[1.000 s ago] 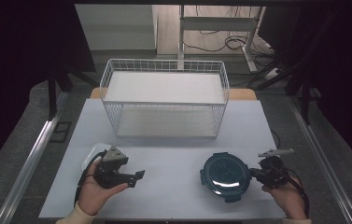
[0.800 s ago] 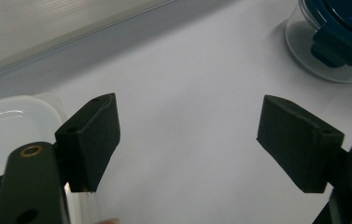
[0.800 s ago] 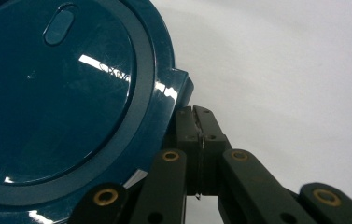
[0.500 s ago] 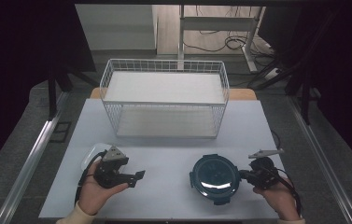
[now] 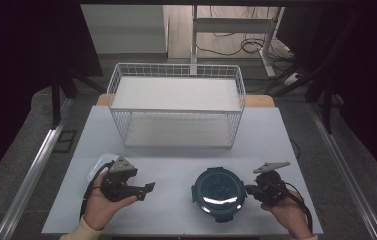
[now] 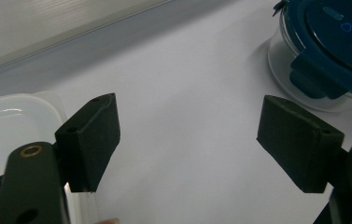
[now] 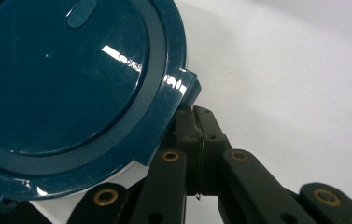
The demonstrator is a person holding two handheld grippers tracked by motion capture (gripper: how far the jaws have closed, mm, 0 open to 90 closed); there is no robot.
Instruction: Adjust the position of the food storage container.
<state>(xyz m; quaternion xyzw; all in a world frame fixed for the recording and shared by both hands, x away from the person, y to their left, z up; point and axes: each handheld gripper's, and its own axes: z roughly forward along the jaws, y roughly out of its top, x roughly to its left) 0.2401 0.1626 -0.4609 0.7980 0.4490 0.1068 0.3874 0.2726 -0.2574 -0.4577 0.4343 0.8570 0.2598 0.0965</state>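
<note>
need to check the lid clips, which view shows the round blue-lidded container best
The right gripper view: the container sits close, its blue lid and one clip sharp. The high view shows all of it but small. The left gripper view catches part, with a side clip.

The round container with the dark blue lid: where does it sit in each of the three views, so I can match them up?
High view: the round container sits low and right of centre on the white table, beside the right gripper.
Left gripper view: top right corner, beyond the open jaws.
Right gripper view: upper left, lid edge against the shut jaws.
Shared landmark: the lid's side clip.
</note>
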